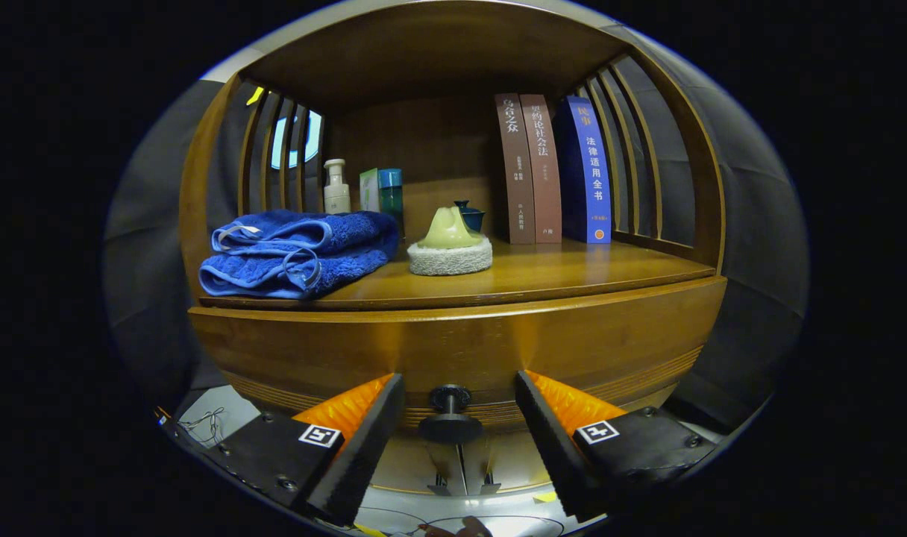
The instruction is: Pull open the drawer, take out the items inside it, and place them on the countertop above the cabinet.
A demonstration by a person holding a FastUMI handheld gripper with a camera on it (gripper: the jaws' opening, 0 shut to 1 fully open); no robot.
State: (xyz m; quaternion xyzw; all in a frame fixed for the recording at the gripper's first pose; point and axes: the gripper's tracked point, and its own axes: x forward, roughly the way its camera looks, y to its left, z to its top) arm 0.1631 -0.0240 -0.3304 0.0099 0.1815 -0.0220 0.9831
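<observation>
The wooden drawer front (453, 347) faces me, closed, under the countertop (558, 272). Its dark round knob (450, 418) sits low on the front, in the gap between my two fingers. My gripper (459, 410) is open, its orange-and-black fingers (364, 440) on either side of the knob without touching it. The drawer's contents are hidden.
On the countertop lie a folded blue towel (300, 252) on the left and a green object on a white round pad (450, 250) in the middle. Behind stand a pump bottle (336, 188), a small box (383, 190), a dark cup (470, 215) and three books (554, 170). Slatted sides enclose the shelf.
</observation>
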